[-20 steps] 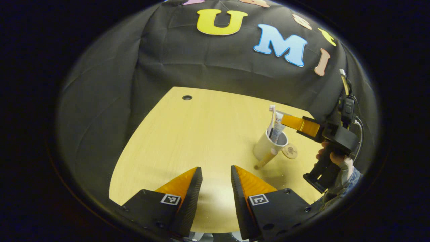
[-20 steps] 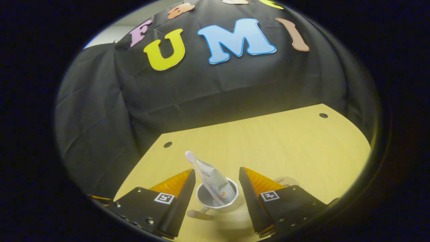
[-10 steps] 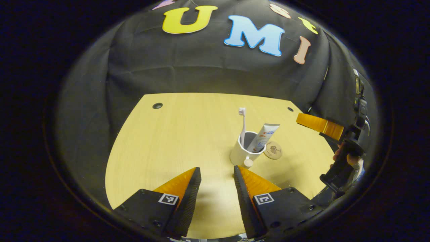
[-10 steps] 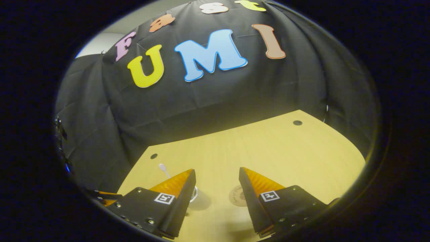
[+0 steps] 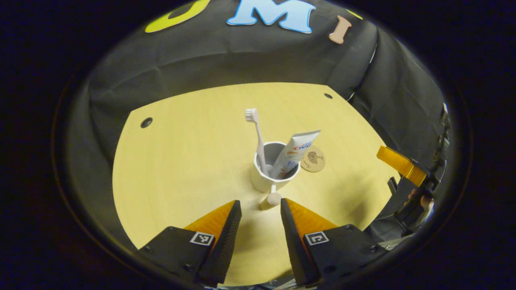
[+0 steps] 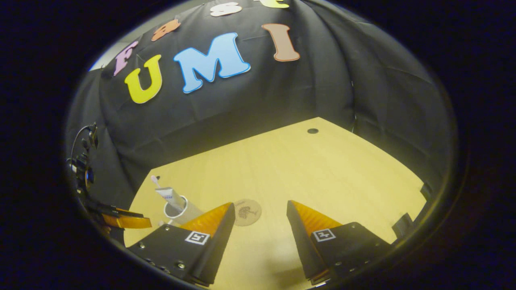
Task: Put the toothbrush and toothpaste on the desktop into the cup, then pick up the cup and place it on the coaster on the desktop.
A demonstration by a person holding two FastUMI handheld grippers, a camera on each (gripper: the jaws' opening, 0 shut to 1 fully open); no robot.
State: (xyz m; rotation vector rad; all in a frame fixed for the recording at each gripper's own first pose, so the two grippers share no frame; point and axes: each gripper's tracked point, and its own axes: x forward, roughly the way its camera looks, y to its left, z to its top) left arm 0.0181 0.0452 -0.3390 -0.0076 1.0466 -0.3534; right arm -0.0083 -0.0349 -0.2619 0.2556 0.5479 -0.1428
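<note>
Cup loaded, handle pointing at your L gripper – the lift is what's left.

L gripper view: your left gripper is sitting jaws apart, gripping nothing, w/ the cup dead ahead mid-desktop; its handle is sticking straight toward you, just off the fingertips, so L looks nearer. Toothbrush and toothpaste are both standing in the cup, leaning apart. Coaster is lying just beyond the cup toward the right edge, bare. R gripper view: your right gripper is also hanging open and empty near the front edge; the coaster is just ahead-left of it, the cup further left.
</note>
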